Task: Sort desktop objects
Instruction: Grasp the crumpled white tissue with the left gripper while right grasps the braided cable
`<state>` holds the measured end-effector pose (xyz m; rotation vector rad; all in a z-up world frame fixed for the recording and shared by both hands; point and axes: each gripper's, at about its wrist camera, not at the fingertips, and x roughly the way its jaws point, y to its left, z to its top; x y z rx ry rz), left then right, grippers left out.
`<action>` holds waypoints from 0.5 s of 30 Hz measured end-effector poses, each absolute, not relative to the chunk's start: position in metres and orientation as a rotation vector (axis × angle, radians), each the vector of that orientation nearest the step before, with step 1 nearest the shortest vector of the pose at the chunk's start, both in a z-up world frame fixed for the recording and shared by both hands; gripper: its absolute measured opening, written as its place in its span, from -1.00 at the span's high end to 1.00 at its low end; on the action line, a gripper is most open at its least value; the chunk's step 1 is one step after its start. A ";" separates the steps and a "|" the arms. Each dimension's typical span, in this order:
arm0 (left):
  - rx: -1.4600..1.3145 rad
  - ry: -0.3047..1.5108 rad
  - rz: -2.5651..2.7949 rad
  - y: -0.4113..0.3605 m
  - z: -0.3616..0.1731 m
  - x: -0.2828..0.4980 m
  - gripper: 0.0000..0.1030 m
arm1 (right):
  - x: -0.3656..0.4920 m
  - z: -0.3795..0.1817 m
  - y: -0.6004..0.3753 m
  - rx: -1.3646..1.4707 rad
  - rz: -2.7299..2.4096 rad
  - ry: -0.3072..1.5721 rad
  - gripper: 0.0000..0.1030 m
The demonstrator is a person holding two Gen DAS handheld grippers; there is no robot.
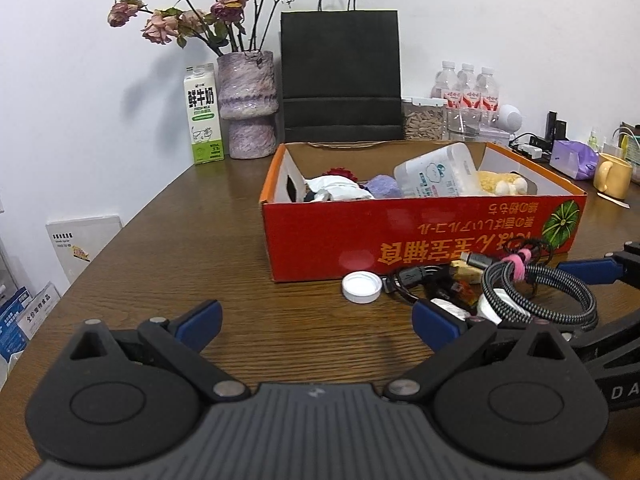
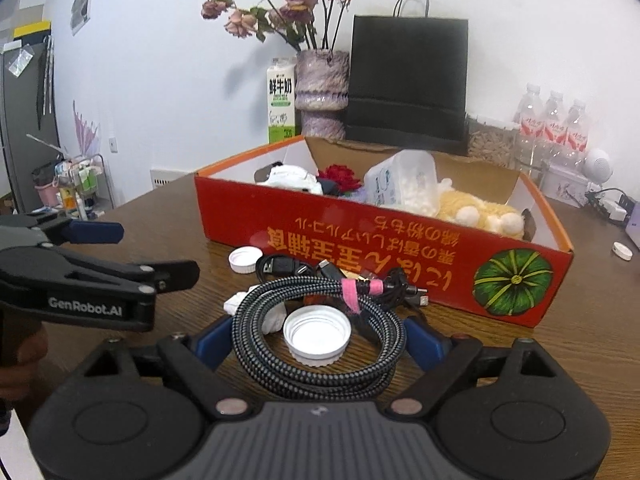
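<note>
1. Left gripper [image 1: 316,320] sits low over the brown table [image 1: 160,248] with its blue fingers spread wide and nothing between them.
2. Next, just to its right, a small white cap [image 1: 361,286] lies flat on the table, close to the red box [image 1: 420,236].
3. Then comes the pile: a coiled gray cable [image 2: 316,344] tied with a pink strap [image 2: 349,294], some thin black cables [image 2: 288,267] behind it, and a big white cap [image 2: 317,334] lying inside the coil.
4. Right gripper [image 2: 320,342] is around that coil, 1 finger on each side. Its fingers are wide apart and not squeezing yet.
5. What could go wrong: the coil is floppy, so a squeeze may let the loops slide out.
6. The big white cap sits loose inside the ring and would likely stay behind or roll away.
7. The thin black cables touch the coil and may get dragged along.
</note>
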<state>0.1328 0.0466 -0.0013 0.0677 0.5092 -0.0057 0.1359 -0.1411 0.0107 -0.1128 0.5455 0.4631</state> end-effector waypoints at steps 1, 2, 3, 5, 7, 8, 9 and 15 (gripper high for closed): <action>0.069 0.510 -0.010 0.045 -0.001 0.133 -1.00 | 0.135 0.012 -0.143 -0.111 0.460 0.538 -0.73; 0.070 0.511 -0.015 0.042 -0.001 0.133 -1.00 | 0.133 0.013 -0.146 -0.108 0.456 0.531 -0.73; 0.072 0.512 -0.021 0.040 0.000 0.133 -1.00 | 0.132 0.013 -0.149 -0.105 0.451 0.527 -0.73; 0.076 0.515 -0.030 0.034 -0.001 0.134 -1.00 | 0.131 0.013 -0.155 -0.099 0.436 0.522 -0.73; 0.082 0.517 -0.040 0.028 -0.001 0.135 -1.00 | 0.130 0.012 -0.162 -0.092 0.419 0.522 -0.73; 0.085 0.517 -0.044 0.026 -0.001 0.136 -1.00 | 0.130 0.012 -0.166 -0.089 0.410 0.522 -0.73; 0.088 0.519 -0.048 0.023 -0.001 0.136 -1.00 | 0.129 0.011 -0.170 -0.084 0.401 0.523 -0.73; 0.100 0.550 -0.074 0.007 -0.005 0.146 -1.00 | 0.130 0.006 -0.193 -0.065 0.357 0.528 -0.73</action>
